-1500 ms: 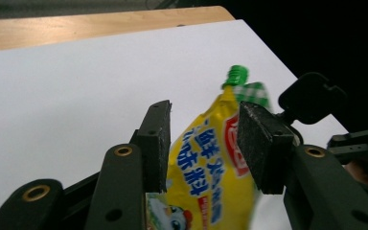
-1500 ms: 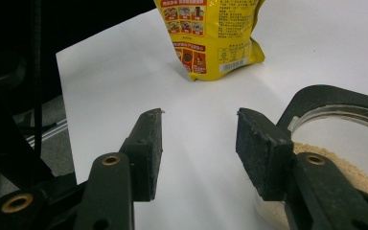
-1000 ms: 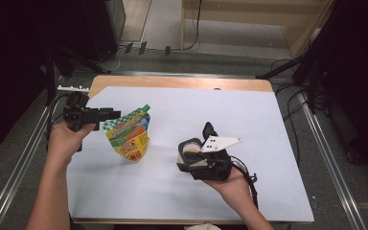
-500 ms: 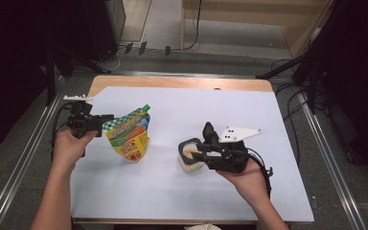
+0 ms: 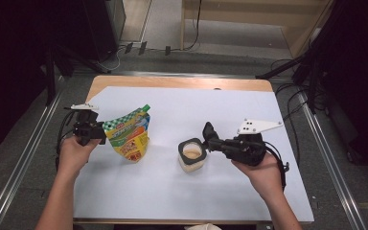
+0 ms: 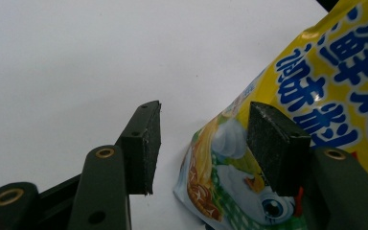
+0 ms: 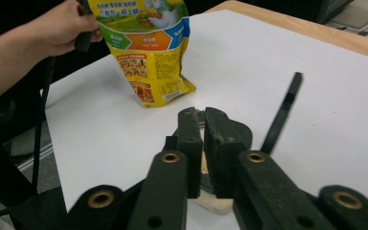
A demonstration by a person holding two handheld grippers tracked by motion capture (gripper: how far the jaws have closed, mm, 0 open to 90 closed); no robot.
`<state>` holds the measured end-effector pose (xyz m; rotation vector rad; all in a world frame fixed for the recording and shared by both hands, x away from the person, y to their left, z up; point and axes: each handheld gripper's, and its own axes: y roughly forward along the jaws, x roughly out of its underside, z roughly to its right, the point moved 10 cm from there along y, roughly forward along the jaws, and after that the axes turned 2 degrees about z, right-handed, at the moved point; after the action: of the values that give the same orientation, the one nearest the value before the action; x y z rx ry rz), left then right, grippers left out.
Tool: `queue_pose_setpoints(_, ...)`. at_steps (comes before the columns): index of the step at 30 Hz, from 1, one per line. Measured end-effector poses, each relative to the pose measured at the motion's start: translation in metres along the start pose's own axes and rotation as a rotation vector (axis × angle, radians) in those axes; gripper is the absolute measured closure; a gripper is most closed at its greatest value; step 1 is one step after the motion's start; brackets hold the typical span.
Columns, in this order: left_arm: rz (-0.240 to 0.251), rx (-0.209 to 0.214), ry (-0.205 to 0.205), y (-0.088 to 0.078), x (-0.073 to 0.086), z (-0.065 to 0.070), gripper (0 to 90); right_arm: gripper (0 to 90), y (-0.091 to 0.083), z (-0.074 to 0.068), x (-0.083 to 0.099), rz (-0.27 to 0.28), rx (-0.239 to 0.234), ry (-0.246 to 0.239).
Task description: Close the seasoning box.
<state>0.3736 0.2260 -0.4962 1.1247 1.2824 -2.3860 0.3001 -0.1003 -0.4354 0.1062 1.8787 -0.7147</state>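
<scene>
White table [image 5: 172, 191], one yellow pouch [image 5: 128, 135], one open jar [image 5: 192, 154], two tongs.

Pouch [image 5: 127, 136]: glossy printed plastic film. Table cover [image 5: 220, 115]: matt white sheet. Table edge [image 5: 182, 82]: bare wood. Gripper pads [image 6: 151, 143]: rough black foam.

A wooden table [image 5: 182, 82] covered by a white sheet [image 5: 230, 115] is seen on grey flooring [image 5: 172, 52]; cables [image 5: 124, 48] are strewn behind, surroundings dark.

Fingers hide jar [image 7: 215, 203] — pouch [image 6: 311, 124] cropped.
</scene>
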Motion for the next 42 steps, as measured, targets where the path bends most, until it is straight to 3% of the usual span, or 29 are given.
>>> queue_pose_setpoints(11, -0.006, -0.001, -0.013, 0.003, 0.003, -0.003, 46.7, 90.0, -0.017, 0.028, 0.002, 0.017, 0.065, 0.036)
queue_pose_setpoints(20, 0.004, 0.009, -0.013, 0.001, 0.002, -0.003, 46.7, 90.0, -0.01, 0.047, 0.016, 0.001, 0.096, 0.075)
queue_pose_setpoints(24, 0.005, 0.009, -0.012, 0.001, 0.002, -0.003, 46.7, 90.0, -0.001, 0.049, 0.024, -0.016, 0.088, 0.101)
queue_pose_setpoints(35, 0.024, 0.022, -0.011, -0.003, -0.001, -0.002, 46.6, 90.0, 0.028, 0.049, 0.037, -0.066, 0.08, 0.105)
queue_pose_setpoints(42, 0.025, 0.021, -0.011, -0.003, -0.001, -0.002, 46.7, 90.0, 0.027, 0.048, 0.035, -0.053, 0.084, 0.102)
